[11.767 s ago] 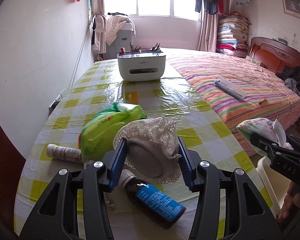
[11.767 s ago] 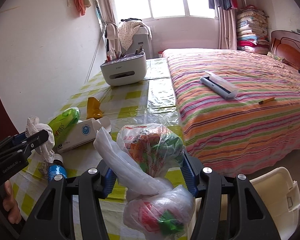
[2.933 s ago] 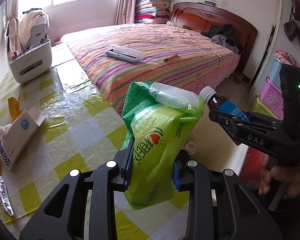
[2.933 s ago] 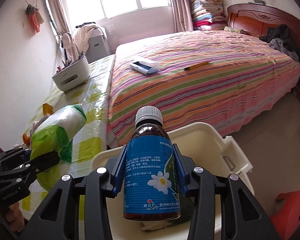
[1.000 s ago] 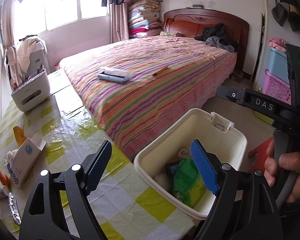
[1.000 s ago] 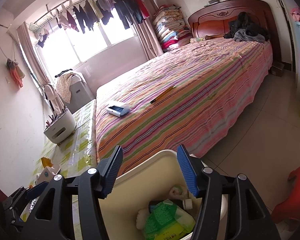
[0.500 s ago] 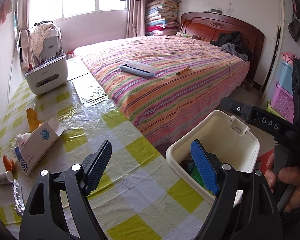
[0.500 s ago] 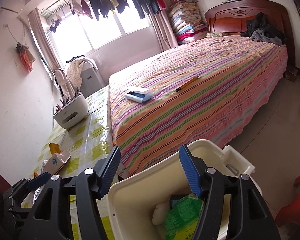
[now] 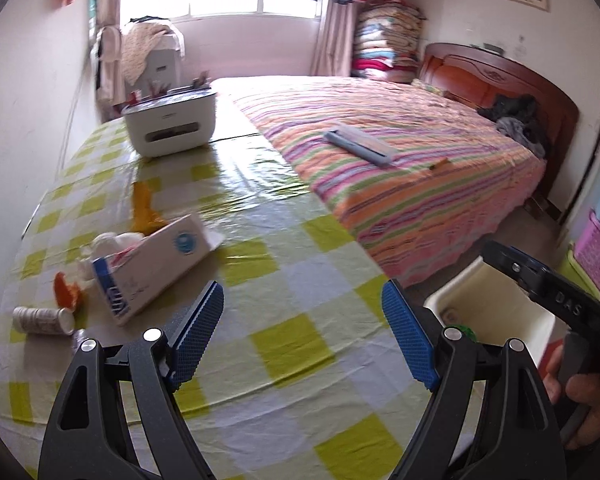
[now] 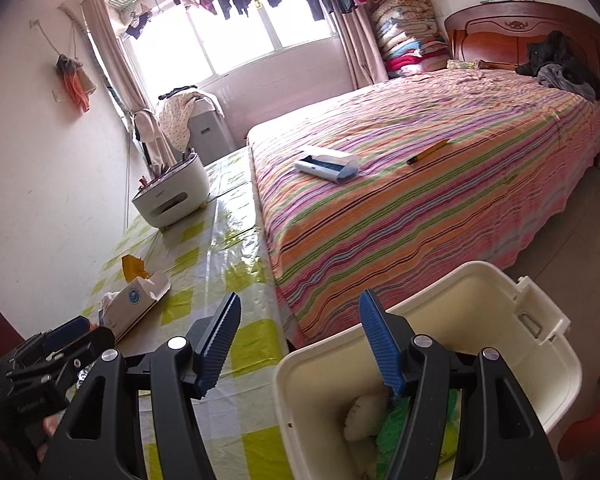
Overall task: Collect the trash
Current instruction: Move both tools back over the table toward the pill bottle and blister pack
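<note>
Your left gripper [image 9: 302, 334] hangs over the checked tabletop [image 9: 292, 344] with jaws wide apart and empty; your right gripper [image 10: 298, 338], also parted and empty, sits above the bin [image 10: 480, 292] beside the table's near edge. Remaining trash clusters by the left edge: a torn carton [image 9: 156, 260], a small bottle [image 9: 42, 320] and orange scraps [image 9: 66, 290]. The carton looks light and crushable, so take it across its narrow sides; the bottle may roll
</note>
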`<state>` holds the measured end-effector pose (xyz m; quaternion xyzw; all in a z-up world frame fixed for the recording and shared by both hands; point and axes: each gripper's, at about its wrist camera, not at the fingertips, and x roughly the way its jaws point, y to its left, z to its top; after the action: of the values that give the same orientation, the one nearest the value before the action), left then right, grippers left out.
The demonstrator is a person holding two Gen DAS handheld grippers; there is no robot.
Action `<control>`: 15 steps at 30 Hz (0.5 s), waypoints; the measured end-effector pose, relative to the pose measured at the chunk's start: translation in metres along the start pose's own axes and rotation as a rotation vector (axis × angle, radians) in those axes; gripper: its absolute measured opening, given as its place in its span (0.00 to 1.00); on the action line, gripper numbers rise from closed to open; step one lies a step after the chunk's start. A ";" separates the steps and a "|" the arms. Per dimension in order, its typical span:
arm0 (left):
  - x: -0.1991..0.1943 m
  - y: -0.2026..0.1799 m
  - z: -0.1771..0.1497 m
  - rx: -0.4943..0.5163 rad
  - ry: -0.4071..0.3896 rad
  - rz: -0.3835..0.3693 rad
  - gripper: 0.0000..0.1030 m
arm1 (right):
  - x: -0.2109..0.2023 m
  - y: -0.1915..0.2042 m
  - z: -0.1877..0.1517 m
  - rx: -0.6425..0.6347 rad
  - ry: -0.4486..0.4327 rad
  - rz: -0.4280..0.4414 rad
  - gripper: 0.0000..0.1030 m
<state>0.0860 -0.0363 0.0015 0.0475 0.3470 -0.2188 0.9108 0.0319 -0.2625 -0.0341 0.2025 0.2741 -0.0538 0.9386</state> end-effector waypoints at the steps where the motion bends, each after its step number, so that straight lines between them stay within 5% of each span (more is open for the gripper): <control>1: 0.000 0.009 0.000 -0.023 0.006 0.007 0.78 | 0.002 0.004 -0.001 -0.007 0.004 0.002 0.58; 7: 0.000 0.067 0.000 -0.239 0.052 0.070 0.78 | 0.013 0.023 -0.005 -0.035 0.025 0.022 0.58; 15: -0.010 0.155 -0.003 -0.617 0.057 0.323 0.78 | 0.029 0.051 -0.013 -0.076 0.067 0.060 0.58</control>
<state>0.1446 0.1078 -0.0045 -0.1696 0.4100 0.0447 0.8950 0.0610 -0.2099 -0.0419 0.1765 0.3012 -0.0085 0.9370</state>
